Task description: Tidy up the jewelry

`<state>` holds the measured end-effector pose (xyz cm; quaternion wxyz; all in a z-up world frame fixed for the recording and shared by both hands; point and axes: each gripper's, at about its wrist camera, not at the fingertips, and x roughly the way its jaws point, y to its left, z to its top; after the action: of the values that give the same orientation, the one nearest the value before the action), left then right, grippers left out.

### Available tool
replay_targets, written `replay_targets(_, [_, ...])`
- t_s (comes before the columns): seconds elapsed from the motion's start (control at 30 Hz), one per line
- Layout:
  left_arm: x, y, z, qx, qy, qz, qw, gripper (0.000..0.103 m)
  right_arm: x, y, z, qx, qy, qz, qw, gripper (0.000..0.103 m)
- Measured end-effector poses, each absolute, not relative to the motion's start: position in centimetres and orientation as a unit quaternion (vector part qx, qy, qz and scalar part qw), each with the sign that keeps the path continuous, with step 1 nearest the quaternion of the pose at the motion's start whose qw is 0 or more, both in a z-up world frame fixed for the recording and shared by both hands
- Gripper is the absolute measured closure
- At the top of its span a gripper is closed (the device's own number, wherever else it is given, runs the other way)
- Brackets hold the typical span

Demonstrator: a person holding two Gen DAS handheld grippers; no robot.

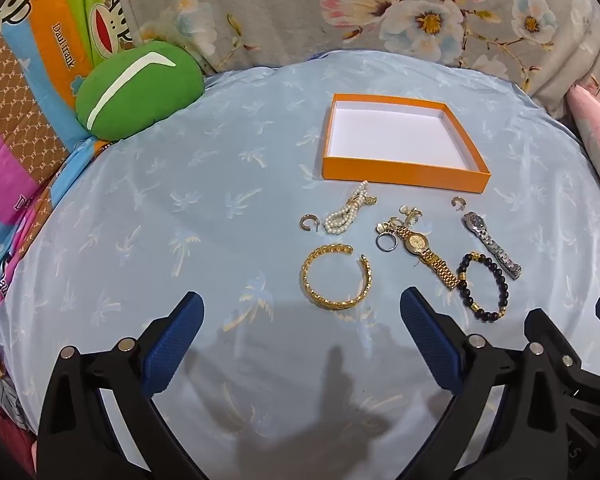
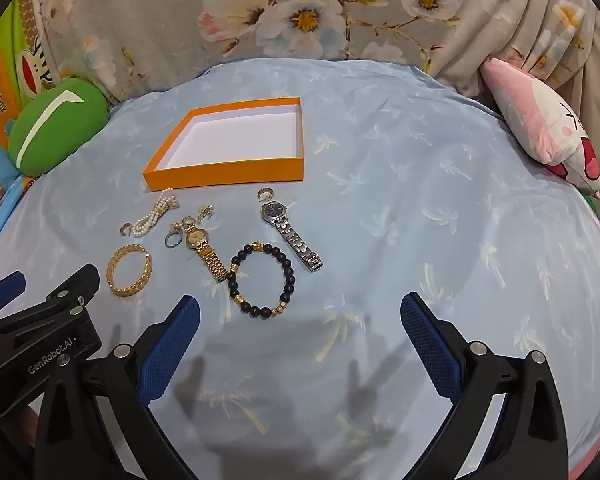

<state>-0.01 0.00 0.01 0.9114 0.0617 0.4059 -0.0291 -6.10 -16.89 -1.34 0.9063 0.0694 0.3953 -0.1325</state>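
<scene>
An empty orange box (image 1: 404,181) (image 2: 224,174) with a white inside sits on the blue bedsheet. In front of it lie a gold bangle (image 1: 336,278) (image 2: 129,271), a pearl bracelet (image 1: 346,212) (image 2: 154,214), a gold watch (image 1: 426,254) (image 2: 206,252), a silver watch (image 1: 490,244) (image 2: 292,234), a black bead bracelet (image 1: 484,286) (image 2: 262,278), a ring (image 1: 386,242) and small ear cuffs (image 1: 309,223). My left gripper (image 1: 302,318) is open, just short of the bangle. My right gripper (image 2: 300,316) is open, just short of the bead bracelet.
A green cushion (image 1: 138,90) (image 2: 56,126) lies at the back left and a pink pillow (image 2: 540,124) at the back right. A floral blanket (image 1: 340,8) runs along the far edge. The left gripper's body shows in the right wrist view (image 2: 40,320).
</scene>
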Motion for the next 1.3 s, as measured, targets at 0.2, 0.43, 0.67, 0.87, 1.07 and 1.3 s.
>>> replay_targets(0.2, [0.03, -0.24, 0.08, 0.065, 0.403, -0.028, 0.913, 0.008, -5.93, -16.85, -1.26, 0.068, 0.397, -0.133, 0.905, 0.005])
replay_targets(0.43, [-0.01, -0.03, 0.04, 0.061, 0.405, -0.03, 0.912, 0.009, -5.94, -16.86, -1.3, 0.069, 0.395, -0.132, 0.907, 0.005])
replay_targets(0.67, [0.25, -0.32, -0.17, 0.061, 0.405, -0.03, 0.912, 0.009, -5.83, -16.81, -1.31, 0.068, 0.394, -0.133, 0.907, 0.005])
replay_targets(0.87, [0.26, -0.32, -0.17, 0.061, 0.406, -0.03, 0.912, 0.009, -5.82, -16.79, -1.4, 0.068, 0.394, -0.133, 0.907, 0.005])
replay_targets(1.07, [0.17, -0.38, -0.32, 0.061, 0.406, -0.03, 0.911, 0.009, -5.8, -16.85, -1.44, 0.069, 0.395, -0.132, 0.907, 0.005])
replay_targets(1.3, [0.28, -0.43, -0.63, 0.061, 0.407, -0.033, 0.911, 0.009, -5.76, -16.93, -1.46, 0.068, 0.395, -0.132, 0.906, 0.005])
